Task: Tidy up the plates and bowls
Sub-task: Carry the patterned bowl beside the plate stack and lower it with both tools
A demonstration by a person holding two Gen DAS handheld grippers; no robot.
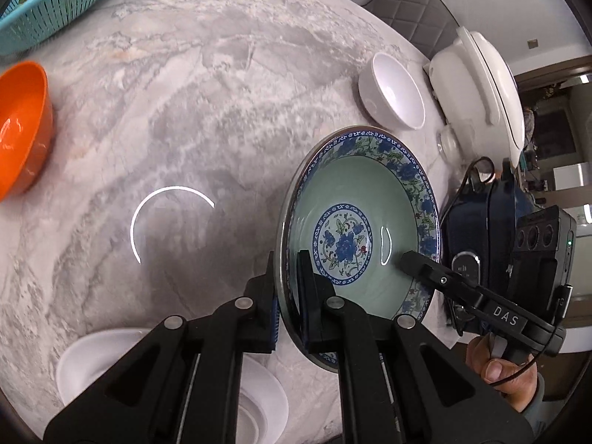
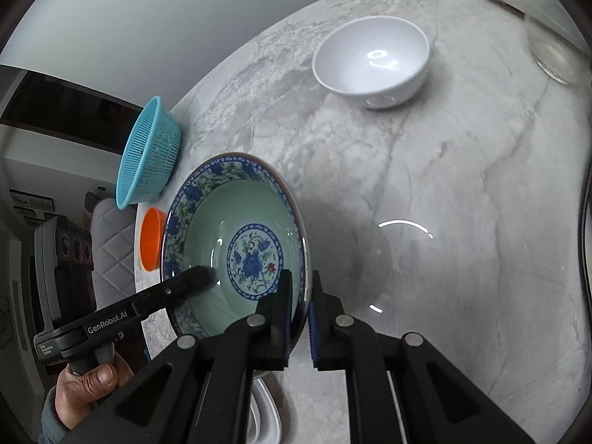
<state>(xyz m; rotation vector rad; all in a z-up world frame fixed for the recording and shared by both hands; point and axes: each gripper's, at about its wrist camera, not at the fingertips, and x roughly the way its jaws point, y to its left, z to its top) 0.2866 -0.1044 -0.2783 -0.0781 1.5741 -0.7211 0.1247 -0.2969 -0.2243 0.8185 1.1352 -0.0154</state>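
While the green dish (image 1: pixel 355 222) with its blue flower rim hangs tilted above the marble table (image 1: pixel 207 103), both tongs hold it by opposite edges; in the left wrist view an orange bowl (image 1: pixel 22 125) sits at the far left edge of the table, with a turquoise basket (image 1: pixel 48 3) above it in the corner; low in the frame a stack of white plates (image 1: pixel 85 359) lies partly hidden under the tongs; the left gripper (image 1: pixel 286 288) is clamped on the near rim of the dish, one pad inside and one outside; further right a white bowl (image 1: pixel 396 90) stands on the table, just beside a white lidded pot (image 1: pixel 477 92); at the far right the right gripper (image 2: pixel 299 310) comes in from the side, a hand (image 1: pixel 499 373) on its handle, and the right wrist view shows it closed on the other rim of the dish; a grey quilted chair (image 1: pixel 414 3) stands beyond the table edge
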